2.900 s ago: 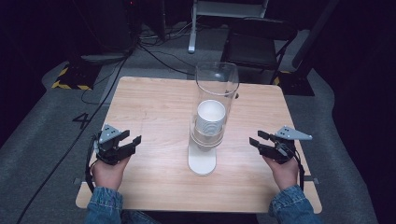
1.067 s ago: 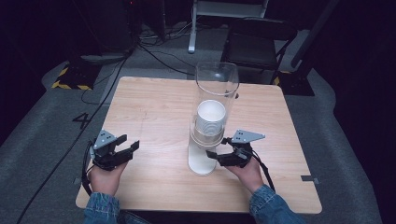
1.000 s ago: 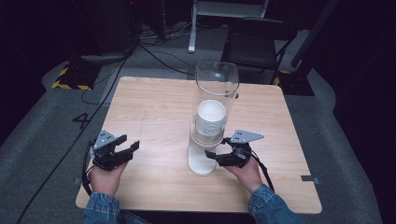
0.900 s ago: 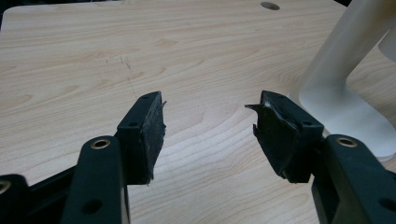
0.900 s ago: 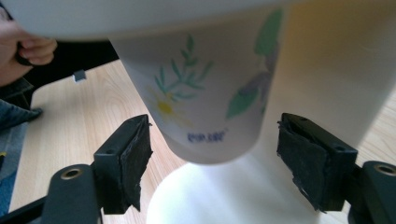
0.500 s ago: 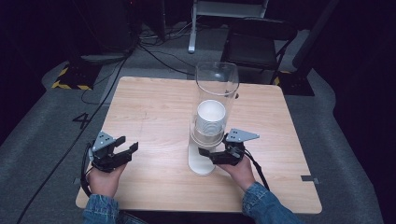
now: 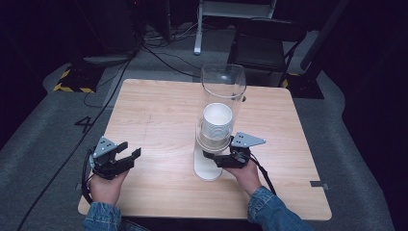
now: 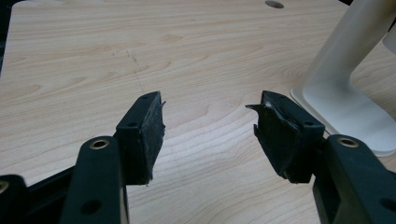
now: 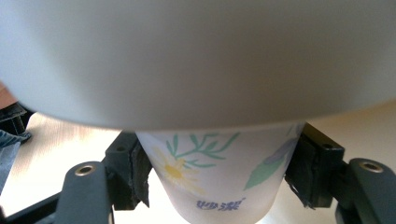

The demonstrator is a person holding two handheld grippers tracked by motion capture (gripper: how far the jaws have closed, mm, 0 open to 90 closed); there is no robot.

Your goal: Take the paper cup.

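Right claw (image 9: 217,179) has slid in from the surface's 3 o'clock edge and now hugs the bottom paper cup (image 9: 219,175) poking out under the cup dispenser (image 7: 222,103), mid-surface (image 7: 159,110). Looks ready to pull one free. Left claw (image 8: 208,128) sits released at 8 o'clock.

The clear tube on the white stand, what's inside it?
A stack of white paper cups sits inside the clear tube. The bottom flower-printed cup pokes out below, between the right claw jaws. How many cups, I cannot tell.
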